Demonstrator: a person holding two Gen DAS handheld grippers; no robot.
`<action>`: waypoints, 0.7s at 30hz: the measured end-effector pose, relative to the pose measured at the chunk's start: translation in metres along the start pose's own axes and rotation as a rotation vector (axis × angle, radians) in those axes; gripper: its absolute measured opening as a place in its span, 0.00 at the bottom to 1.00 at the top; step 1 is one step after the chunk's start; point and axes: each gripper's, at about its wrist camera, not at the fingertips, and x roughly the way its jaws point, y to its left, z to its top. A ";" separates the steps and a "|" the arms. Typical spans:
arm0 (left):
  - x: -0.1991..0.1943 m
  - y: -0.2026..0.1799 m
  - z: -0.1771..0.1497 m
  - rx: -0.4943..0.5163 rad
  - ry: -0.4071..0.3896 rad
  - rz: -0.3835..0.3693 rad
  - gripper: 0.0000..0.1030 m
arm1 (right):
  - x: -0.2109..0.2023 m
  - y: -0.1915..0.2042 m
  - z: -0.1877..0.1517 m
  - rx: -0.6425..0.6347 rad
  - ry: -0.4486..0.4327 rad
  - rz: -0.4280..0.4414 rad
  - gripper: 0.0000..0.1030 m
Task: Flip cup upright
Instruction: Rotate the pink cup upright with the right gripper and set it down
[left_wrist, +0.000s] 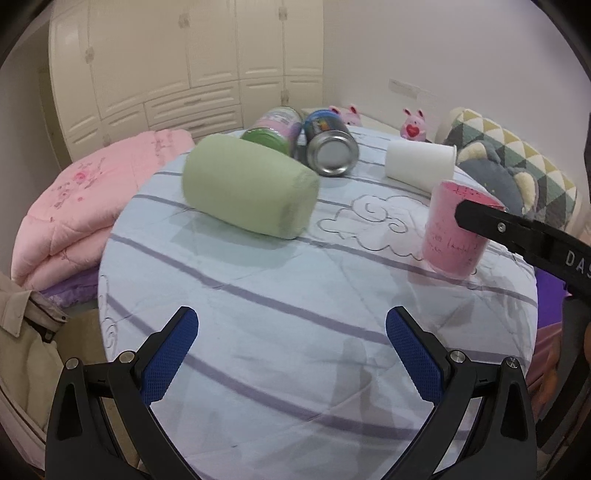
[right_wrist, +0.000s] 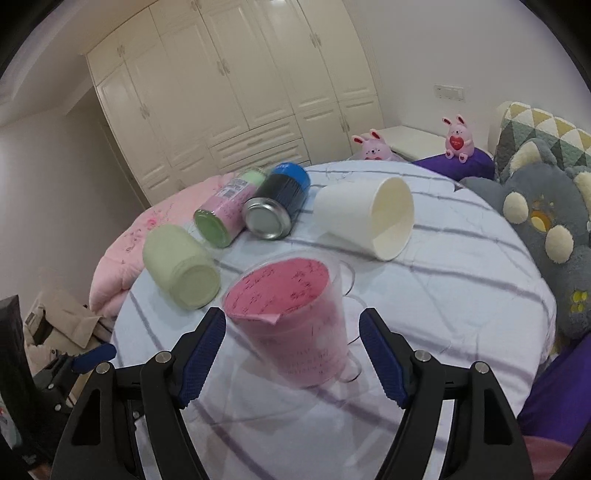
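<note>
Cream wardrobe (right_wrist: 229, 92) fills the back wall. Round surface (left_wrist: 295, 314) covered in a pale blue cloth with grey stripes carries everything. Folded pink quilt (left_wrist: 74, 199) lies just beside its left edge; grey plush cushion (right_wrist: 546, 229) sits at its right edge.

Left hand-held gripper (left_wrist: 291, 339) hovers over the bare near part of the surface, blue pads wide apart, holding nothing. Right hand-held gripper (right_wrist: 293, 347) has its jaws spread wide either side of the pink cup (right_wrist: 295, 314), with gaps showing on both sides, so no grip.

Green jar (left_wrist: 247, 188) lies on its side, left of centre. White cup (right_wrist: 365, 218) lies on its side, mouth toward the right wrist camera, well behind the pink cup. The pink cup is clear plastic with a pink paper lining, standing near the right front of the surface, mouth up, looks a bit tilted in the right wrist view; handle on its far-right side. Blue-topped can (right_wrist: 277, 206) and pink-labelled green-capped jar (right_wrist: 225, 210) lie on their sides, touching each other, at the back.

Two pink bunny toys (right_wrist: 458, 138) sit beyond the surface's far edge.
</note>
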 end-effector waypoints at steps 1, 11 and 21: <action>0.001 -0.003 0.000 0.006 0.004 0.001 1.00 | 0.001 -0.003 0.001 0.001 0.004 -0.001 0.74; 0.000 -0.018 0.002 0.034 0.007 0.016 1.00 | -0.002 -0.017 -0.003 0.032 0.003 0.063 0.77; -0.014 -0.026 0.006 0.018 -0.026 0.032 1.00 | -0.013 -0.004 -0.003 -0.058 0.017 0.104 0.79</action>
